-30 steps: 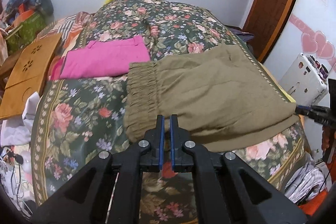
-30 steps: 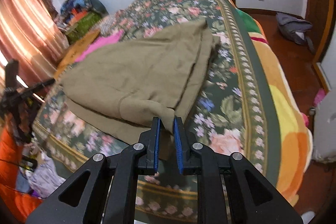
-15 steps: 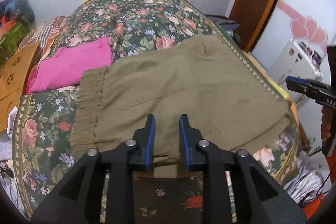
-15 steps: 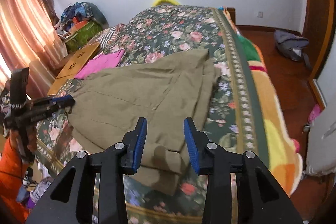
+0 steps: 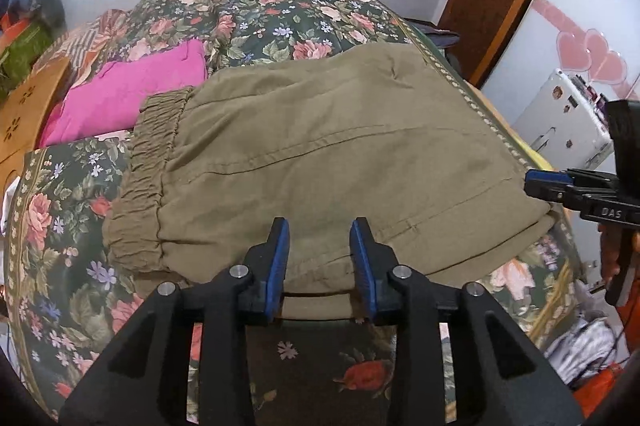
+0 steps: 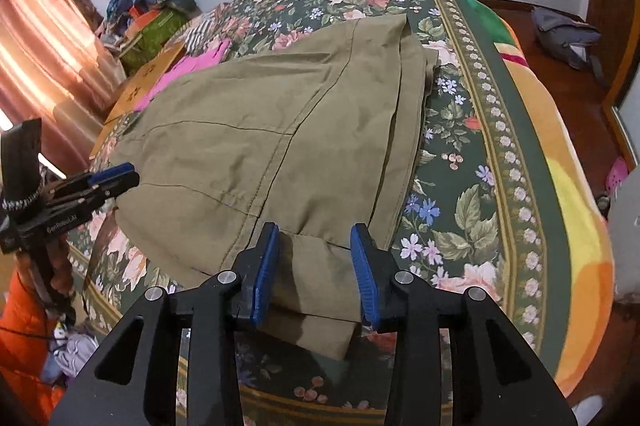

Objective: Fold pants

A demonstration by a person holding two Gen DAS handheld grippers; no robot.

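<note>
Left gripper spread wide, nothing held, blue pads poised over near hem of pants. Right gripper likewise parted and empty, above a folded corner at pants' near edge. Pants olive, folded flat on floral bedspread, lying across the bed; elastic waistband at left in the left view. Pink garment lies beyond waistband, touching or just beside it. Wooden board off bed's far-left side. Each gripper visible at the edge of the other's view.
</note>
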